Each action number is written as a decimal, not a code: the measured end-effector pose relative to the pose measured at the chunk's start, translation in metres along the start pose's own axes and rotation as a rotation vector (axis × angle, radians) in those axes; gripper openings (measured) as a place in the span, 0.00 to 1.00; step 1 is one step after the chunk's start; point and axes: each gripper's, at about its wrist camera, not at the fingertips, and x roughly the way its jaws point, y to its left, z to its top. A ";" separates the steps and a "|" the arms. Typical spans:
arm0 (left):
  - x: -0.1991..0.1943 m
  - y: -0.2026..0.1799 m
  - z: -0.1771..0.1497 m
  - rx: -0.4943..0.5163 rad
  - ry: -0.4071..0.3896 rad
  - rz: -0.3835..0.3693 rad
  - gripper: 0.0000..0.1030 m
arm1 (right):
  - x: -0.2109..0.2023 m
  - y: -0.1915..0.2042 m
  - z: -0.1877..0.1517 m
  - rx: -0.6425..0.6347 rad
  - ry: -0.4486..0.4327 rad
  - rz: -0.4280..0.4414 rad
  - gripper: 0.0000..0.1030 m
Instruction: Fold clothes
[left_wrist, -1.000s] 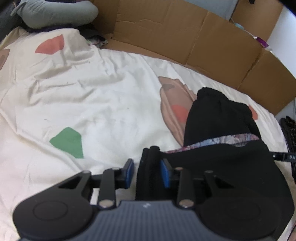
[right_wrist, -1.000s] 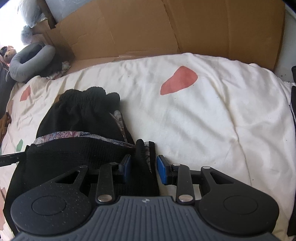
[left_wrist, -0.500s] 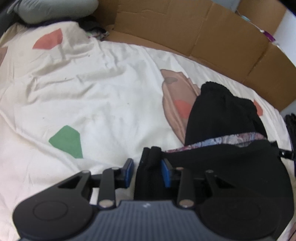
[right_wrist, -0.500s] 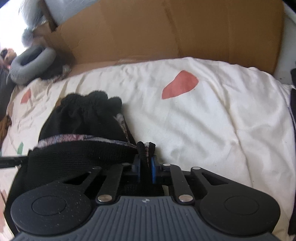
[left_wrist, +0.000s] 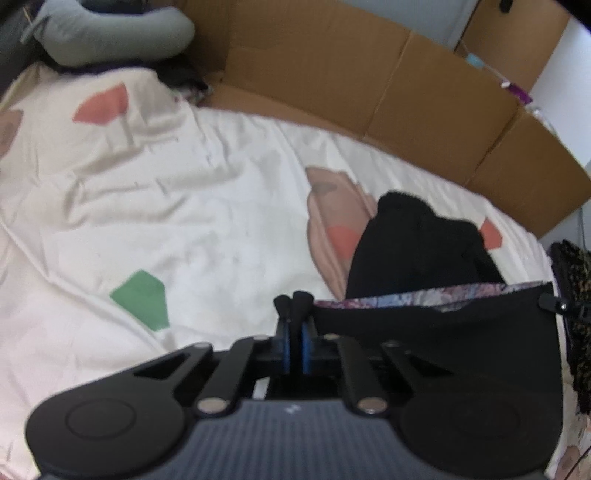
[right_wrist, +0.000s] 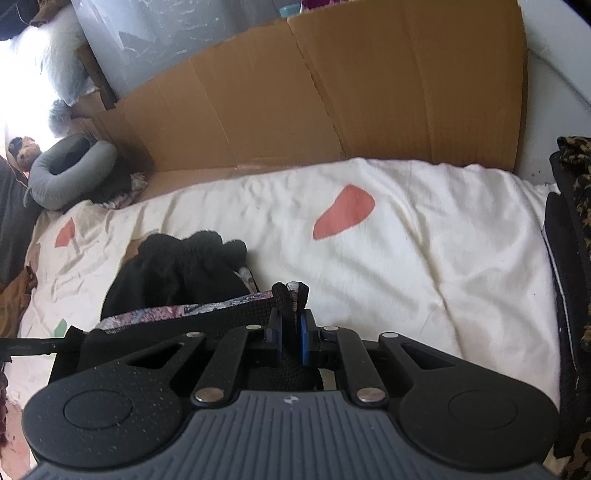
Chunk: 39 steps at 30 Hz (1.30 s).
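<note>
A black knit garment (left_wrist: 424, 240) with a patterned lining lies bunched on the white duvet (left_wrist: 207, 229). Its near hem is pulled up into a taut band between both grippers. My left gripper (left_wrist: 294, 332) is shut on the hem's left corner, and folds of black fabric stick out past the blue pads. In the right wrist view the same garment (right_wrist: 177, 266) sits left of centre, and my right gripper (right_wrist: 290, 325) is shut on the hem's right corner. The fabric under the hem is hidden behind the gripper bodies.
A brown cardboard wall (left_wrist: 369, 77) runs along the far side of the bed. A grey neck pillow (right_wrist: 66, 173) lies in the far left corner. A dark, leopard-patterned item (right_wrist: 576, 258) sits at the right edge. The duvet (right_wrist: 424, 258) spreads right of the garment.
Both grippers have shut on the hem corners, the right one first. Both have lifted, and the hem now stretches taut above the duvet.
</note>
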 end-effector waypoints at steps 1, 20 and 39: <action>-0.005 0.000 0.002 -0.004 -0.014 0.000 0.06 | -0.002 0.000 0.000 0.002 -0.006 0.003 0.07; -0.027 -0.036 0.059 0.111 -0.118 -0.014 0.05 | -0.041 -0.004 0.019 0.062 -0.130 0.000 0.07; 0.032 -0.054 0.101 0.178 -0.057 -0.013 0.05 | -0.011 -0.026 0.028 0.113 -0.113 -0.081 0.07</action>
